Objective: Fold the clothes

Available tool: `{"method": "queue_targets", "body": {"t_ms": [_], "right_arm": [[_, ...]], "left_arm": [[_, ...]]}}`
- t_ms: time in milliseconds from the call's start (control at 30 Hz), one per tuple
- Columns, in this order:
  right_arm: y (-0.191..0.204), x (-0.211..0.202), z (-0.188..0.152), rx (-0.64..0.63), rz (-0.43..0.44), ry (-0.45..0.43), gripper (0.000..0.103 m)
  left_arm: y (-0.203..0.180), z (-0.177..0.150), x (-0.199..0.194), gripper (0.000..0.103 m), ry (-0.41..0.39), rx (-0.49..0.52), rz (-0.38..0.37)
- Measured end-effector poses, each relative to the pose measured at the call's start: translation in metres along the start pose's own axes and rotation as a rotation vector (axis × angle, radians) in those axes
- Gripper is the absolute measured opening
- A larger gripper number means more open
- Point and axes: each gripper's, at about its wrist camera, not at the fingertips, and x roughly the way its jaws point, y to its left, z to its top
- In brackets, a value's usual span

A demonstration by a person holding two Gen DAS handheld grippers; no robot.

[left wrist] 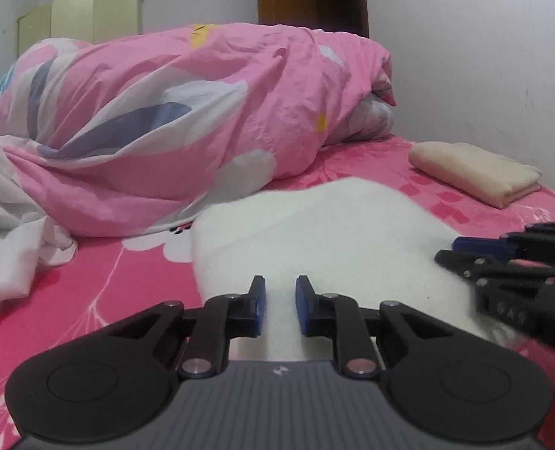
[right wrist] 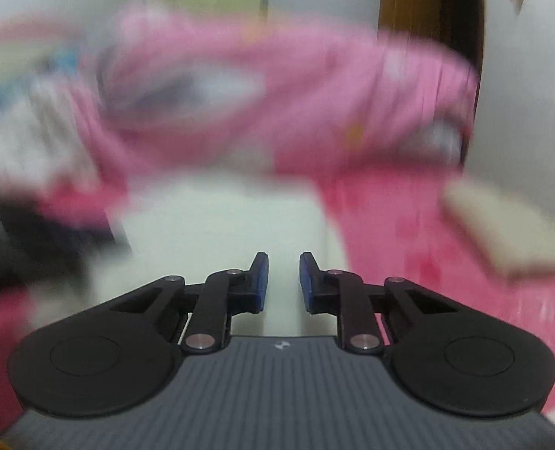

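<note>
- A crumpled white cloth (left wrist: 11, 225) lies at the far left of the bed (left wrist: 127, 281), waiting its turn; a bunched pink duvet (left wrist: 187, 112) sits behind.
- The left gripper (left wrist: 280, 300) hovers low over the near edge of the white garment (left wrist: 314, 225), which is spread flat mid-bed. Its jaws stand narrowly apart with white fabric showing in the gap; I cannot tell whether they pinch it.
- The right gripper (right wrist: 281, 281) sits just beside it over the same edge, jaws equally narrow, grip equally unclear.
- To fold well, I judge both should catch the hem evenly, lift together and carry it straight forward.
- A folded beige cloth (left wrist: 476, 172) rests at the right, near the wall.
</note>
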Motion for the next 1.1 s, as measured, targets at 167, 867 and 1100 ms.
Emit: {"method": "queue_targets", "body": {"t_ms": [167,867,1100], "right_arm": [[0.007,0.000,0.011,-0.050,-0.015,0.034,0.016],[-0.004,0.043,0.021,0.027,-0.024,0.020,0.016],[-0.002,0.044,0.020,0.030,-0.030,0.017,0.016]], "left_arm": [[0.002,0.000,0.001,0.018,0.007,-0.017,-0.005],[0.023,0.025,0.000,0.021,-0.056,-0.081,-0.022],[0.029,0.028,0.048,0.021,0.094,-0.085,-0.031]]}}
